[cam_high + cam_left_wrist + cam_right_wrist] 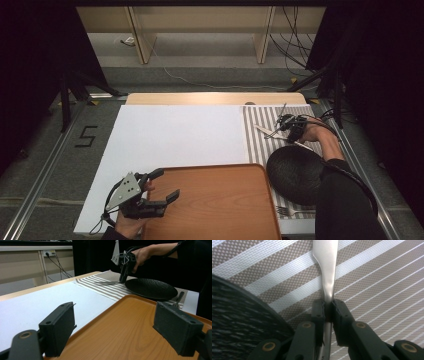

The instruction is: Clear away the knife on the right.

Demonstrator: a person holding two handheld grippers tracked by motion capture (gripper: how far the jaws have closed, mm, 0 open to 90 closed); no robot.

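Your right gripper [327,308] has its jaws closed on the slim, stiff, slippery silver metal knife [325,270] at its narrow neck, so keep it level, while the left gripper [125,325] has its jaws open.

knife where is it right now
The knife lies on the striped placemat at the table's right, beside the black plate, pinched in the right tongs.

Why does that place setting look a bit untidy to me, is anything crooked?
Yes. The knife lies slanted across the striped placemat beyond the black plate, instead of straight beside it. The right gripper is shut on it. The fork lies near the plate's front edge.
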